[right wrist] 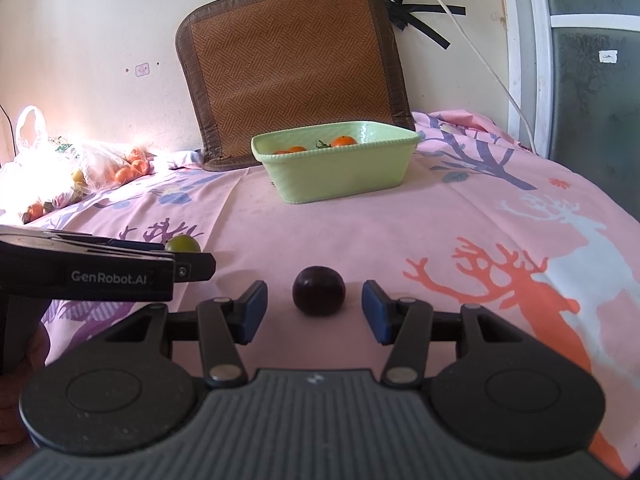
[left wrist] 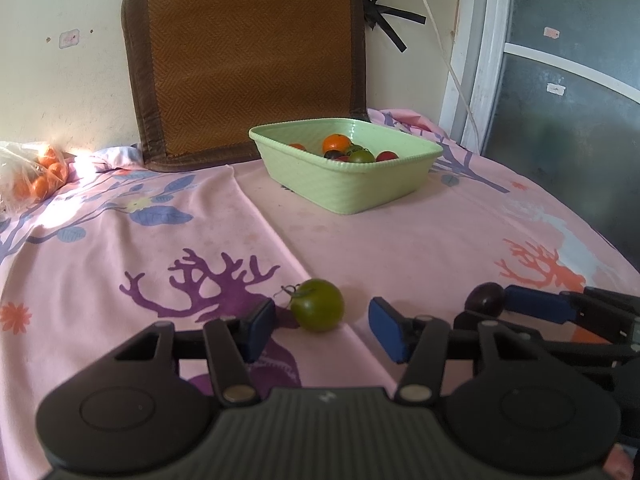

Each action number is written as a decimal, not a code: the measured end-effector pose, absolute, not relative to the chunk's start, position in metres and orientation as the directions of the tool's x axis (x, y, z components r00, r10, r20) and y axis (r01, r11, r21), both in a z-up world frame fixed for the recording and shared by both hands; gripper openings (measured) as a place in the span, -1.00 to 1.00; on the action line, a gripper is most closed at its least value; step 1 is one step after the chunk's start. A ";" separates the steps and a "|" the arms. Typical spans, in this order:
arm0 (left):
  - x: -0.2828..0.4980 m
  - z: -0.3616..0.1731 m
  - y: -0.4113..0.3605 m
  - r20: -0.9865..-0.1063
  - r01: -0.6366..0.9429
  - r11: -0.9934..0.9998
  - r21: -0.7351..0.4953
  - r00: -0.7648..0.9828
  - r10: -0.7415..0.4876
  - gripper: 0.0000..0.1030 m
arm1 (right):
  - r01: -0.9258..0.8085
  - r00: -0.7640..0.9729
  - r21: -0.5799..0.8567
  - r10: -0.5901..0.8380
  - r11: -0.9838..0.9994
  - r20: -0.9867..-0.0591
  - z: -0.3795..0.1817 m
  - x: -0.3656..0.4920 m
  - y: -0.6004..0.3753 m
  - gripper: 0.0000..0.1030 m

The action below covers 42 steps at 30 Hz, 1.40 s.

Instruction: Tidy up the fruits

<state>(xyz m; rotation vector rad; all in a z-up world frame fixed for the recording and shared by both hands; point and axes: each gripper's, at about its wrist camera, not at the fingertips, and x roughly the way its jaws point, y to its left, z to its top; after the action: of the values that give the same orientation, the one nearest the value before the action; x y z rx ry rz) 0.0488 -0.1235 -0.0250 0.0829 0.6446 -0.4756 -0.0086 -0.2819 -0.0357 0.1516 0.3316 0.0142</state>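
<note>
Two tongs, both open, each with a fruit between its pads but not touching: your left tongs sit around the green tomato, your right tongs around the dark plum. Both fruits are round and smooth on a soft cloth, so a one-sided squeeze may make them roll away. The green basket, already holding fruit, sits far back.

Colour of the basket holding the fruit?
Pale green basket, with a woven-textured wall; clearest in the left wrist view.
</note>
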 end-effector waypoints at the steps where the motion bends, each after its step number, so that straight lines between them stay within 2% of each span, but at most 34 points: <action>1: 0.048 -0.025 -0.124 -0.596 0.451 0.890 -0.068 0.697 -0.399 -0.06 | 0.010 0.945 0.147 0.039 0.989 -0.324 -0.036 -0.008 -0.281 0.06; 4: 0.049 -0.026 -0.124 -0.595 0.453 0.889 -0.062 0.699 -0.397 -0.14 | 0.011 0.944 0.142 0.037 0.990 -0.329 -0.036 -0.007 -0.281 -0.05; 8: 0.048 -0.026 -0.125 -0.593 0.450 0.892 -0.054 0.704 -0.391 -0.36 | 0.016 0.942 0.138 0.031 0.990 -0.334 -0.036 -0.006 -0.280 -0.17; 11: 0.048 -0.026 -0.123 -0.591 0.449 0.891 -0.060 0.703 -0.394 -0.42 | 0.023 0.943 0.136 0.024 0.990 -0.333 -0.037 -0.006 -0.280 -0.40; 20: 0.049 -0.025 -0.122 -0.588 0.449 0.891 -0.067 0.704 -0.398 -0.42 | 0.016 0.953 0.114 0.020 0.993 -0.303 -0.036 -0.010 -0.278 -0.39; 42: 0.047 -0.025 -0.122 -0.583 0.453 0.889 -0.070 0.704 -0.405 -0.42 | 0.014 0.952 0.111 0.020 0.994 -0.304 -0.037 -0.010 -0.278 -0.39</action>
<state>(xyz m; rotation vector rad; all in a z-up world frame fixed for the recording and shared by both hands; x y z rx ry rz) 0.0474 -0.1216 -0.0252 0.0809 0.6292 -0.4778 -0.0096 -0.2784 -0.0370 0.1131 0.3098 0.0031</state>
